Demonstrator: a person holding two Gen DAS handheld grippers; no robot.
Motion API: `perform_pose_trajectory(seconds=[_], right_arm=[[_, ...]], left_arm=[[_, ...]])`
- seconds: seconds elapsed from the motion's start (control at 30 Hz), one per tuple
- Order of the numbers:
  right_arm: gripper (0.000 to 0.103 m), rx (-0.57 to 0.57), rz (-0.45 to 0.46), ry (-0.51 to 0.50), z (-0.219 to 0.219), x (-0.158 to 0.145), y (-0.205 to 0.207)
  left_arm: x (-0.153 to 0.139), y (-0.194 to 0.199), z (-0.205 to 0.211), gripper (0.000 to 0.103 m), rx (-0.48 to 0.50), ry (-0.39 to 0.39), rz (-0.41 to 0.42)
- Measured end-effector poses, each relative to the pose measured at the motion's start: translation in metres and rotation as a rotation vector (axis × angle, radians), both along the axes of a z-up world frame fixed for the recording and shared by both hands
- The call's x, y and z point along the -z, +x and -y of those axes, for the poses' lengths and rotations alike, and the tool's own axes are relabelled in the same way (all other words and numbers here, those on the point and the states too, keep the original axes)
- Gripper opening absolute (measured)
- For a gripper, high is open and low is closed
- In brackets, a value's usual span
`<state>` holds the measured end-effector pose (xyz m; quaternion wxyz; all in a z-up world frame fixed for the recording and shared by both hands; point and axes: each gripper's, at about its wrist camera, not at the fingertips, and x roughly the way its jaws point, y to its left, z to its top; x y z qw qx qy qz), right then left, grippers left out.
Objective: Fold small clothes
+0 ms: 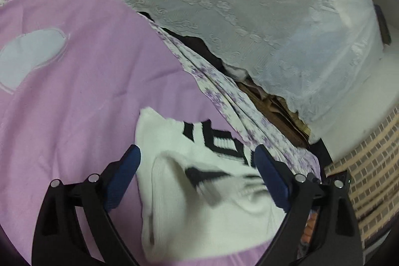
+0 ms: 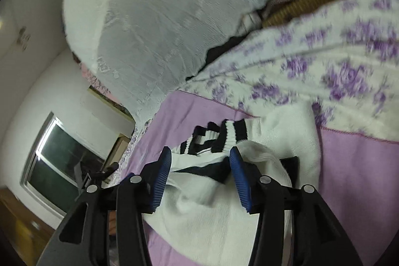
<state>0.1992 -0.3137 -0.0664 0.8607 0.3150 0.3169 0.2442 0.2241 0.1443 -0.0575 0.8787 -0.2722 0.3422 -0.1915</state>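
White sock (image 1: 199, 191) with black bands lies rumpled on the pink sheet (image 1: 87, 91); left gripper (image 1: 197, 156) wide, straddling it; right gripper (image 2: 200, 156) wide over the cuff, likely poised to pinch and fold.

Black plastic left gripper (image 1: 197, 153) and right gripper (image 2: 200, 156); blue ribbed fingers (image 1: 123, 172), silver screws.
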Motion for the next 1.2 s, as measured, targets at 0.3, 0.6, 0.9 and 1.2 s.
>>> perform_pose_trajectory(seconds=[0.3, 0.6, 0.9, 1.2], right_arm=[[0.022, -0.208, 0.010, -0.233, -0.060, 0.006, -0.040], [0.021, -0.288, -0.106, -0.416, -0.128, 0.032, 0.015], [0.027, 0.132, -0.014, -0.264, -0.040, 0.013, 0.057], [0.048, 0.181, -0.062, -0.267, -0.016, 0.025, 0.073]], left_arm=[[0.011, -0.039, 0.060, 0.089, 0.216, 0.314, 0.043], [0.039, 0.005, 0.117, 0.089, 0.303, 0.450, -0.069], [0.053, 0.079, 0.027, 0.089, -0.084, 0.139, -0.199], [0.036, 0.060, 0.061, 0.094, -0.019, 0.307, -0.110]])
